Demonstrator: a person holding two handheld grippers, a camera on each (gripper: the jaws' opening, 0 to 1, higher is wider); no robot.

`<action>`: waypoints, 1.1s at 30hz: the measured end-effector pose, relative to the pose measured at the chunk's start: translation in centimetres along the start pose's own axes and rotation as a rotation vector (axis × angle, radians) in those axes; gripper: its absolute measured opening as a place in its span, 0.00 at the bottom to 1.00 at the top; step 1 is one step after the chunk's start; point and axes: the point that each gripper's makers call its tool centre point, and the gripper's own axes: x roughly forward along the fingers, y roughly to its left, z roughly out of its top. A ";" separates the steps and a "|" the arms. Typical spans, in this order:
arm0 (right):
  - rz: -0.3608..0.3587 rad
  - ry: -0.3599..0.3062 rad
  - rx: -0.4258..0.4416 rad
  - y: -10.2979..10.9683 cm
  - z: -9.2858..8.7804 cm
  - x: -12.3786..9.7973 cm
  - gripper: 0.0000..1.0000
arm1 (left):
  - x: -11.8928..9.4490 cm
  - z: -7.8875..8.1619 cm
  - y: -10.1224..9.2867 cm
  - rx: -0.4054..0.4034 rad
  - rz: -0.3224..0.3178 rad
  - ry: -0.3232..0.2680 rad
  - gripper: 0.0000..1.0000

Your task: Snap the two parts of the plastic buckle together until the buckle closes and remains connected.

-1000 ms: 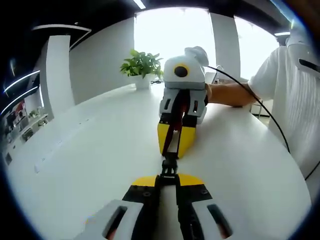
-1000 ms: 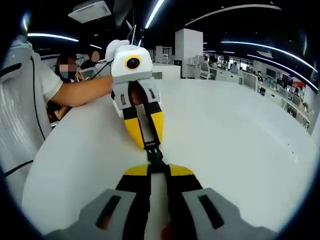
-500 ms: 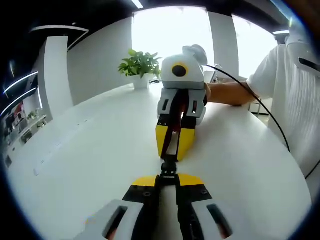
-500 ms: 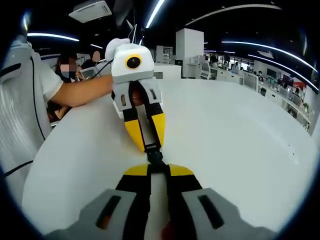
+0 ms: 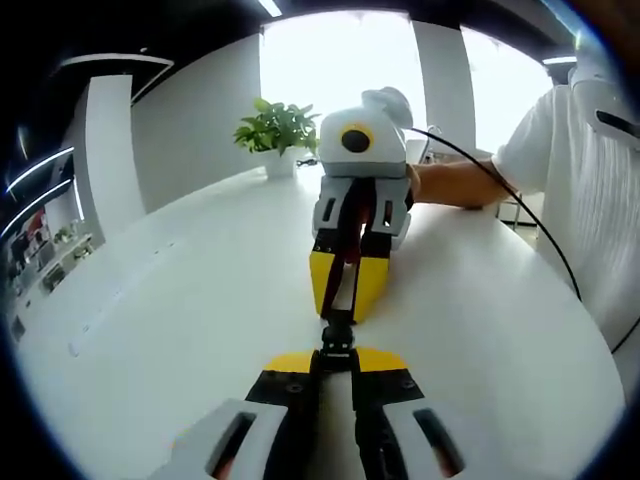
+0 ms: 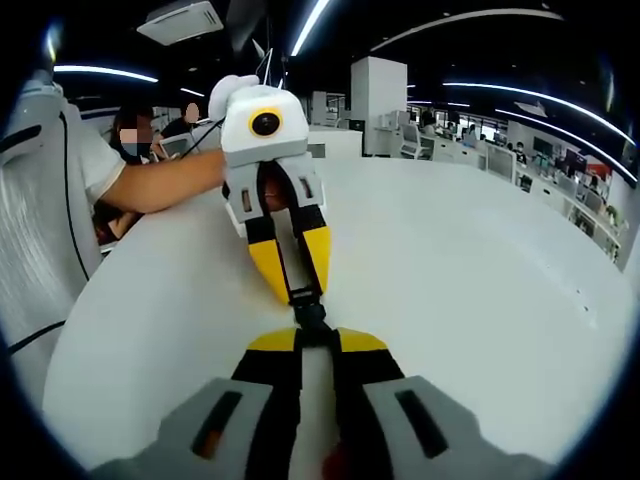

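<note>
A small black plastic buckle [image 5: 338, 338] spans the short gap between the two grippers, just above the white table. My left gripper [image 5: 337, 358] rises from the bottom of the left gripper view, shut on the near end of the buckle. Facing it, my right gripper [image 5: 338, 314] is shut on the far end, a black strap running back between its yellow fingers. In the right gripper view the same buckle [image 6: 309, 314] sits between my right gripper [image 6: 311, 340] and the left gripper [image 6: 299, 296]. The two halves touch end to end; the seam is too small to read.
The round white table [image 5: 150, 300] spreads out on all sides. A potted plant [image 5: 280, 130] stands at its far edge. A person's forearm [image 5: 465, 187] and a black cable [image 5: 525, 225] come in from the right, and a white sleeve [image 6: 45, 200] sits at the left.
The left gripper view has shifted slightly, so the facing gripper appears a little higher and to the left. Both grips on the buckle are unchanged.
</note>
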 end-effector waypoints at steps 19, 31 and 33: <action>0.033 -0.003 -0.024 0.1 0.1 0.1 0.10 | 0.1 -0.2 0.9 -0.008 -0.029 0.006 0.09; 0.066 0.002 -0.042 -0.1 0.1 0.2 0.10 | 0.3 0.0 0.5 -0.004 -0.053 -0.002 0.08; 0.069 0.003 -0.045 -0.1 0.1 0.2 0.10 | 0.3 0.0 0.4 -0.005 -0.056 -0.001 0.08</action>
